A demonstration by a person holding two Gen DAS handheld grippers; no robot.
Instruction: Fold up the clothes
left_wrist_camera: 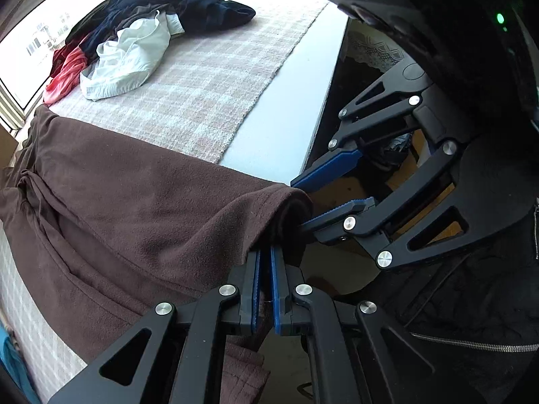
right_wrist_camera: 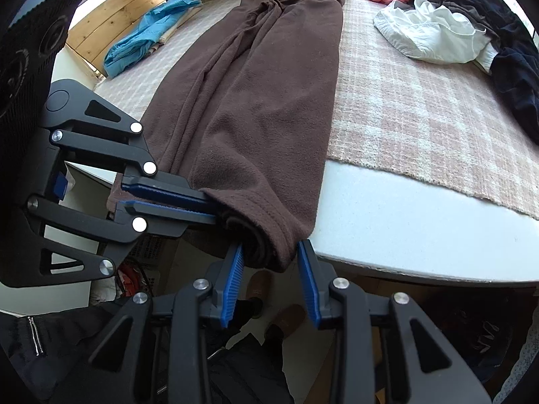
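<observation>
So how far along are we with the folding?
Early. The brown fleece trousers lie lengthwise on the bed, legs stacked. The left gripper is shut on the hem; the right gripper has its jaws open around the cuff. The lengthwise fold-over is still to do. The pile of navy, white and pink clothes and the blue garment remain unfolded.

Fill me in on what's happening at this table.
A person is folding laundry with two handheld grippers. The left gripper is shut on the hem of brown fleece trousers hanging over the table edge. The right gripper has open jaws around that hem. Unfolded clothes wait in a pile.
</observation>
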